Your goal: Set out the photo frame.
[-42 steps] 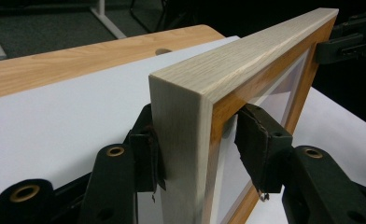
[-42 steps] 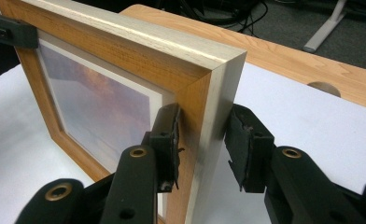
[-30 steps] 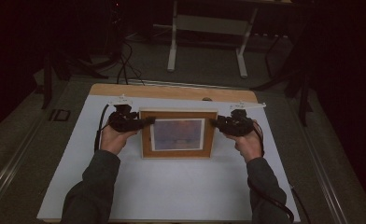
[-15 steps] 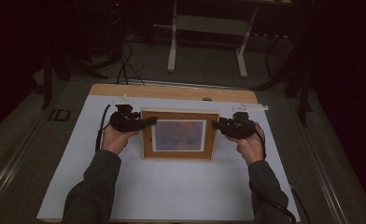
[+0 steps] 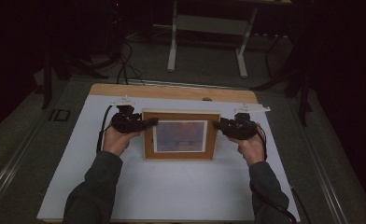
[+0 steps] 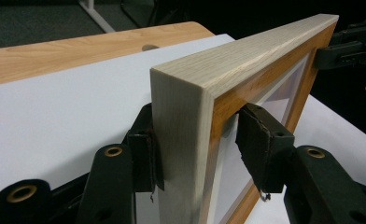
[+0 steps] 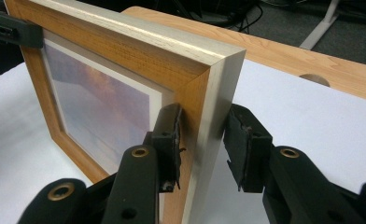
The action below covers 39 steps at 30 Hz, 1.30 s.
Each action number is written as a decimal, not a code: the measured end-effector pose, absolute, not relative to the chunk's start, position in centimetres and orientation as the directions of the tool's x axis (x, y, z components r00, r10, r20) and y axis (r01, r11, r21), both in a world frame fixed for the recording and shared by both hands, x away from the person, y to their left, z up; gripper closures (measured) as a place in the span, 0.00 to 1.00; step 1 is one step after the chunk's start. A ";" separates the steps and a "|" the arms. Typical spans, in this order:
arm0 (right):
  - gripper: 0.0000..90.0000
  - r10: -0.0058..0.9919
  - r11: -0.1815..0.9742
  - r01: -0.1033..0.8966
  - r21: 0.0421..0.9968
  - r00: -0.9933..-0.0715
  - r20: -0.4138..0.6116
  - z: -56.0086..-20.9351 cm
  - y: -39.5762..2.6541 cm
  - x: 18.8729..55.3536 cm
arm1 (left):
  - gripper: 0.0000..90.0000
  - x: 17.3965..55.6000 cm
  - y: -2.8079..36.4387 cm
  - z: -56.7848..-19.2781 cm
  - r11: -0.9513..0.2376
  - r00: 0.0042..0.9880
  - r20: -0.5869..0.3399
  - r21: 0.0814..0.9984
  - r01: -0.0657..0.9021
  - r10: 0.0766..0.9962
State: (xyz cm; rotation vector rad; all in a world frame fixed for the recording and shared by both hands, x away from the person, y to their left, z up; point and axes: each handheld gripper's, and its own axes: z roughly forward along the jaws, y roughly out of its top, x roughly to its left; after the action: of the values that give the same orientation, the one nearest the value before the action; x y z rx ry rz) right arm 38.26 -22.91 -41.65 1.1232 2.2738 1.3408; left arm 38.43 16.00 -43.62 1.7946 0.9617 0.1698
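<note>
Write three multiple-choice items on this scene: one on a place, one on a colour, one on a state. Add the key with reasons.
1. Where do the left tool and the right tool meet the picture frame?
A. both on its top rail
B. one on its left side, one on its right side
C. both on its bottom rail

2. What colour is the sheet under the frame?
A. white
B. green
C. red

3. How is the frame placed?
A. flat, face down
B. flat, face up
C. stood up on edge

Key:
1. B, each tool's jaws straddle one side rail of the frame.
2. A, the sheet is plain white.
3. C, both gripper views show the frame rising from the sheet.
</note>
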 end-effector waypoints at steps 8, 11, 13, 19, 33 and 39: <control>0.73 0.736 0.266 0.483 0.835 -0.660 0.148 -41.7 -23.2 38.1 | 0.60 38.4 15.8 -43.7 -0.130 0.669 -0.319 0.837 0.531 0.672; 0.73 0.735 0.264 0.482 0.835 -0.661 0.149 -41.7 -23.2 38.1 | 0.60 38.4 15.8 -43.7 -0.129 0.669 -0.322 0.837 0.532 0.670; 0.73 0.735 0.263 0.482 0.836 -0.661 0.150 -41.8 -23.2 38.1 | 0.59 38.4 15.9 -43.7 -0.130 0.669 -0.324 0.835 0.534 0.670; 0.73 0.735 0.266 0.479 0.837 -0.662 0.146 -41.8 -23.2 38.1 | 0.56 38.4 15.7 -43.8 -0.170 0.668 -0.308 0.818 0.550 0.677; 0.69 0.732 0.276 0.480 0.833 -0.667 0.142 -41.7 -23.6 37.8 | 0.51 37.6 16.5 -43.5 -0.175 0.668 -0.292 0.824 0.539 0.685; 0.67 0.725 0.279 0.482 0.830 -0.673 0.147 -41.8 -23.8 37.6 | 0.50 37.1 17.3 -43.1 -0.158 0.664 -0.290 0.834 0.529 0.690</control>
State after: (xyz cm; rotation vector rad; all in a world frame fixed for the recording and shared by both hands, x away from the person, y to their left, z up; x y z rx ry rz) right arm 37.64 -23.78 -41.79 1.1109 2.2901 1.3432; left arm 37.11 17.29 -43.11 1.8235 0.9696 0.1903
